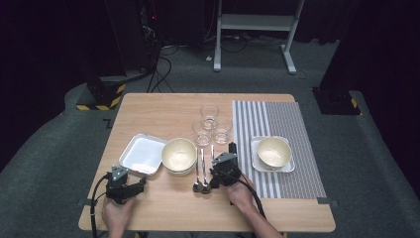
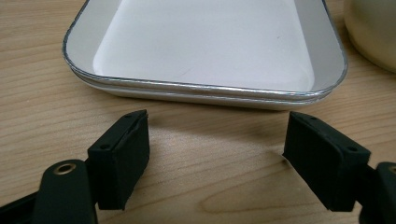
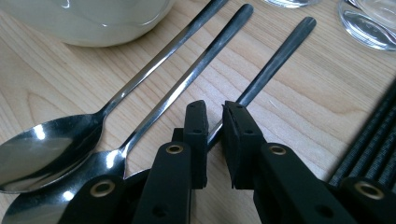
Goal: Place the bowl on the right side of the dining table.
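Where the right gripper (image 3: 214,122) reaches in, three spoons lie side by side on the table (image 1: 163,106), and its jaws straddle the third spoon (image 3: 275,58), the one nearest the mat (image 1: 287,121). In the right gripper view the jaws stand nearly together with the thin handle running between them low on its length, close to the bowl end; whether the pads already press on the metal I cannot tell, since a sliver of gap shows.

That spoon lies at about six o'clock from the cluster of three glasses (image 1: 212,124), with its handle pointing to twelve. The other two spoons (image 3: 140,88) sit just beside it toward nine o'clock, and past them stands the cream bowl (image 1: 179,154).

I judge the spoon to be light, stiff and slick: polished steel, narrow, flat on the wood. A grip across the handle should work, but the smooth metal may pivot or slide out if held far from its balance. Taking it near the neck, where bowl meets handle, looks safest, as the weight sits there. Care is needed not to nudge the neighbouring spoon, which lies very close.

Idle at seven o'clock on the table, the left gripper (image 2: 217,154) has its jaws wide apart with nothing between them, just short of the white tray (image 2: 205,93).
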A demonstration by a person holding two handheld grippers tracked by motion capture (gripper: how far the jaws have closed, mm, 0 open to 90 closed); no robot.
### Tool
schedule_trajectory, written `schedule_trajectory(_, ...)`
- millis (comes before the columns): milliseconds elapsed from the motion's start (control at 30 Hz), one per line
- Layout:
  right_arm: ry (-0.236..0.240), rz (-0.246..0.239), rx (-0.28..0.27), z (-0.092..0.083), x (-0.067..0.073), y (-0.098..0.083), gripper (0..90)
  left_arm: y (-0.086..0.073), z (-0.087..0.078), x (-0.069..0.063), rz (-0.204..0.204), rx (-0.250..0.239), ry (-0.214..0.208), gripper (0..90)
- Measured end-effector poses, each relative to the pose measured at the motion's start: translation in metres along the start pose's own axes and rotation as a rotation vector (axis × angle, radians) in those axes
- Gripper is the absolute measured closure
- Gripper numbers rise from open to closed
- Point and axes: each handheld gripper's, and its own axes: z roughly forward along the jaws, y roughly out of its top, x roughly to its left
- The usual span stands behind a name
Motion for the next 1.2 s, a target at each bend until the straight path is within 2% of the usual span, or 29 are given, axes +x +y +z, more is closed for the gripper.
schedule_trajectory(233,0.009,0.017,-0.004,-0.0015,-0.0042,-0.0019,81.2,0.0,0.0,0.0,0.0,0.0,0.0,22.6)
schedule_trajectory(500,0.007,0.015,-0.005,-0.0016,-0.0053,-0.0022,81.8,0.0,-0.0002,0.0004,-0.001,0.0,-0.003,22.6)
schedule_trajectory(567,0.007,0.032,0.001,-0.0021,-0.0043,-0.0024,82.0,0.0,-0.0002,0.0004,-0.001,0.0,-0.003,22.6)
schedule_trajectory(733,0.007,0.014,-0.001,-0.0024,-0.0071,-0.0026,82.8,0.0,-0.0001,0.0004,-0.001,0.0,-0.003,22.6)
schedule_trajectory(1200,0.005,0.028,-0.001,-0.0018,-0.01,-0.002,84.4,0.0,0.0001,-0.0003,0.001,0.0,0.002,22.6)
